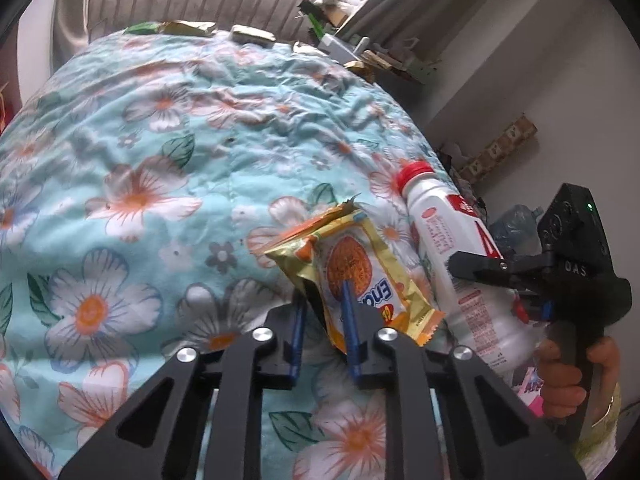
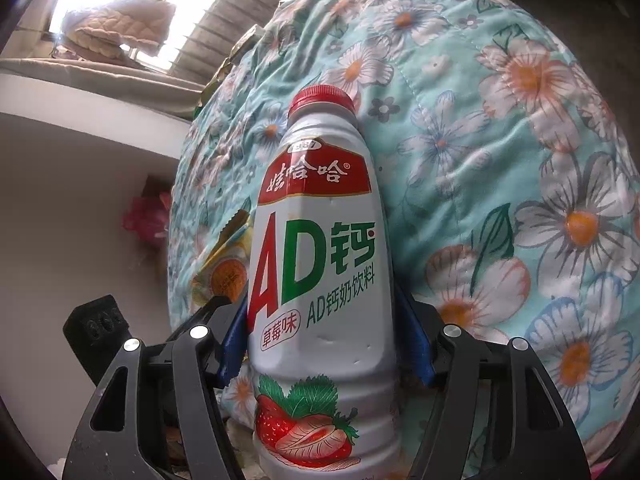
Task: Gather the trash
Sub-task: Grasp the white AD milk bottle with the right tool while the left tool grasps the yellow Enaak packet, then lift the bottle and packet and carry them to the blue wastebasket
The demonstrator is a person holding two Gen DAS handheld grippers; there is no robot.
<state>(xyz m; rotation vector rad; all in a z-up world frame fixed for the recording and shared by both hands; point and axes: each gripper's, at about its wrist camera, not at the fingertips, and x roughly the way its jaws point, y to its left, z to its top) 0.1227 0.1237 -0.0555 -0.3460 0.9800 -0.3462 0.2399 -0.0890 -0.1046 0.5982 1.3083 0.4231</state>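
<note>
My left tongs (image 1: 324, 312) pinch the yellow biscuit wrapper (image 1: 352, 276) and my right tongs (image 2: 320, 344) clamp the white milk bottle (image 2: 320, 280), both lifted just above the flowered bed quilt (image 1: 160, 160), so each can be carried off as trash.

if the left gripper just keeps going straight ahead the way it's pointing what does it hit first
Probably nothing new: the left gripper already has the yellow biscuit wrapper between its fingers. Beyond the wrapper lies the floral quilt. The white bottle sits off to its right, though depth is unclear.
</note>
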